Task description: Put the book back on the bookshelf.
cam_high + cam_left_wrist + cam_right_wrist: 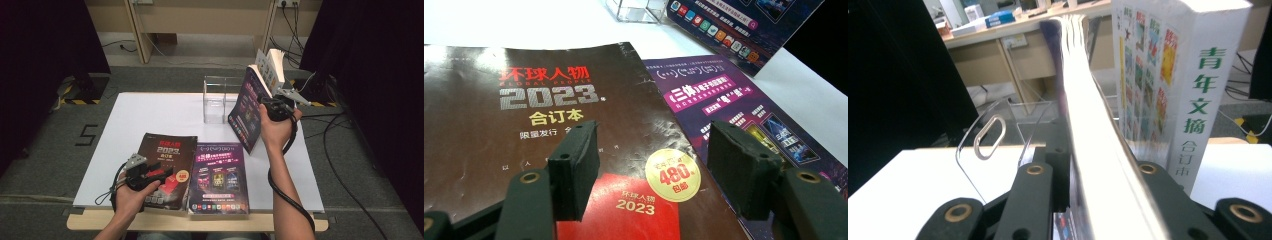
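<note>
Two magazines, one dark (165, 170) and one purple (218, 177), are lying flat on the white tabletop (150, 112) beneath the released left tongs (159, 175). The right tongs (267, 102) are grasping a third magazine (247, 107), raised beside one clear stand (216, 100) and one thick white volume (1193, 75).

A white sheet (150, 115) is spread over a pale wooden table (200, 221), whose edge is seen below the sheet. The floor (45, 150) is covered in grey carpet, on which a "5" (86, 135) is marked in black tape. Black curtains (45, 45) are hung along both sides of the space. Yellow-and-black hazard tape (80, 101) is laid at the foot of each curtain. A light wooden desk (200, 15) is set against the far wall, with its legs planted on a paler floor. A wall socket (286, 3) is fitted at the top right, and black cables (345, 165) are trailed across the carpet on the right.
</note>
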`<state>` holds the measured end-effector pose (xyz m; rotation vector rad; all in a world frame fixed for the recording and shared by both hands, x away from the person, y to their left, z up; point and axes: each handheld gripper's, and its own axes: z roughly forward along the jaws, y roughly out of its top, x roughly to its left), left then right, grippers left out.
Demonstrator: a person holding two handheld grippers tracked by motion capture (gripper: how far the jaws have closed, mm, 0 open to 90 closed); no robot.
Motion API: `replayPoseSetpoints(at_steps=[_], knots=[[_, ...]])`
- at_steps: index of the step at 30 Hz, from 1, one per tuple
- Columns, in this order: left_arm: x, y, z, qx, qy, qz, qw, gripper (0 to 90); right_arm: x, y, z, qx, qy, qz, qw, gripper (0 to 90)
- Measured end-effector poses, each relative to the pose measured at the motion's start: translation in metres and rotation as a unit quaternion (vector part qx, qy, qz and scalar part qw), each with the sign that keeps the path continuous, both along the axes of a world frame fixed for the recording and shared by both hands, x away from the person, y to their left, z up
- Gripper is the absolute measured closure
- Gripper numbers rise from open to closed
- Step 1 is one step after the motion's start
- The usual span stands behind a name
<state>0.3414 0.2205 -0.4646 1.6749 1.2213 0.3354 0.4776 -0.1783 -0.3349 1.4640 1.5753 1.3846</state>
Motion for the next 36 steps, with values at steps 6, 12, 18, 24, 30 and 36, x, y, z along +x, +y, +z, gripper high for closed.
replayPoseSetpoints(at_steps=[6,12,18,24,30,36], knots=[[0.0,0.0,0.0,-0.001,0.0,0.0,1.0,36.7,0.005,-0.002,0.002,-0.007,0.014,0.006,0.9999,79.9],[0.0,-0.001,0.0,-0.001,0.0,0.0,1.0,36.9,0.009,-0.003,0.01,-0.03,0.047,0.013,0.9984,82.9],[0.0,-0.001,0.0,0.001,0.0,-0.001,1.0,36.9,0.014,0.007,0.016,-0.036,0.034,0.021,0.9986,83.0],[0.001,0.001,0.001,-0.001,-0.002,0.002,1.0,37.1,0.021,0.021,0.027,-0.025,0.002,0.015,0.9996,83.0],[0.001,0.001,0.0,-0.002,-0.001,0.001,1.0,37.1,0.038,0.03,0.036,-0.015,-0.017,0.0,0.9997,83.0],[0.001,0.002,0.001,-0.002,-0.002,0.001,1.0,37.2,0.057,0.04,0.03,-0.011,-0.021,-0.016,0.9996,83.0]])
